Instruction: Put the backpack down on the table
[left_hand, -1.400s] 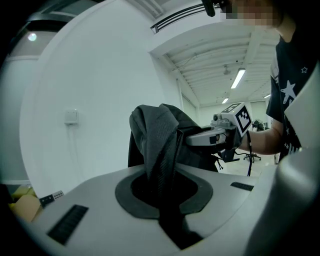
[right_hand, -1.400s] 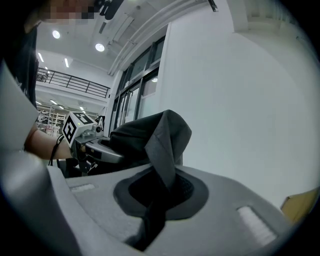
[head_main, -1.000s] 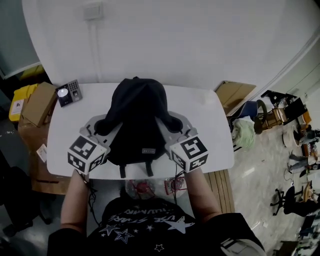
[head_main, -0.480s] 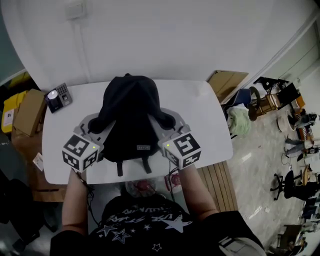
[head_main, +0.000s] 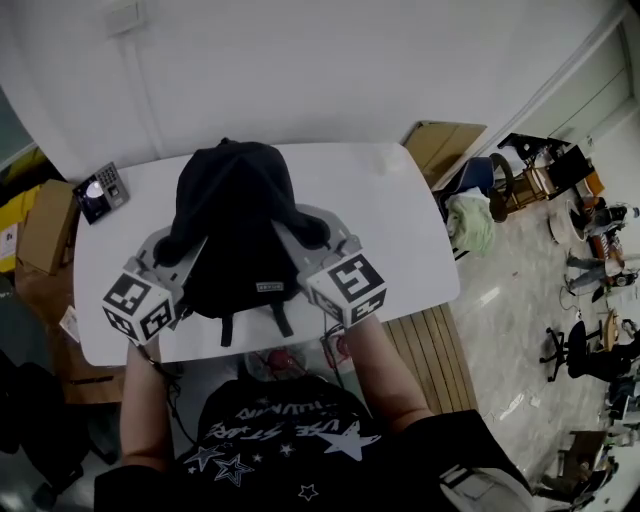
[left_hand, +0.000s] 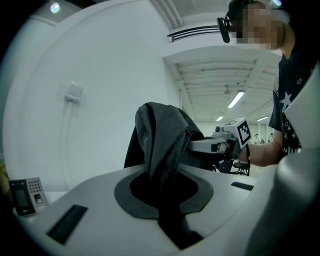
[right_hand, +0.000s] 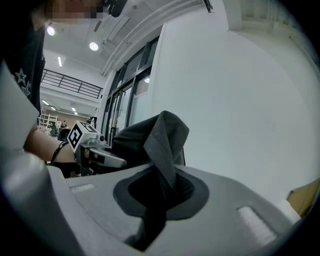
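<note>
The black backpack (head_main: 235, 235) stands upright over the white table (head_main: 390, 220), held between both grippers; its loose straps hang at the front edge. My left gripper (head_main: 172, 250) is shut on the backpack's left shoulder strap (left_hand: 162, 150), which runs up out of the jaws in the left gripper view. My right gripper (head_main: 315, 238) is shut on the right shoulder strap (right_hand: 165, 145). Each gripper view shows the other gripper across the bag: the right gripper (left_hand: 225, 141) and the left gripper (right_hand: 89, 145). Whether the bag's bottom rests on the table is hidden.
A keypad device (head_main: 98, 190) lies at the table's back left corner, with a cardboard box (head_main: 45, 225) beside the table. Folded cardboard (head_main: 440, 148) leans at the back right. Chairs and clutter (head_main: 560, 190) fill the floor on the right. A white wall runs behind the table.
The backpack and both grippers sit further left and a little lower in the head view, which has itself shifted. The left gripper sank slightly. Both grips stay the same.
</note>
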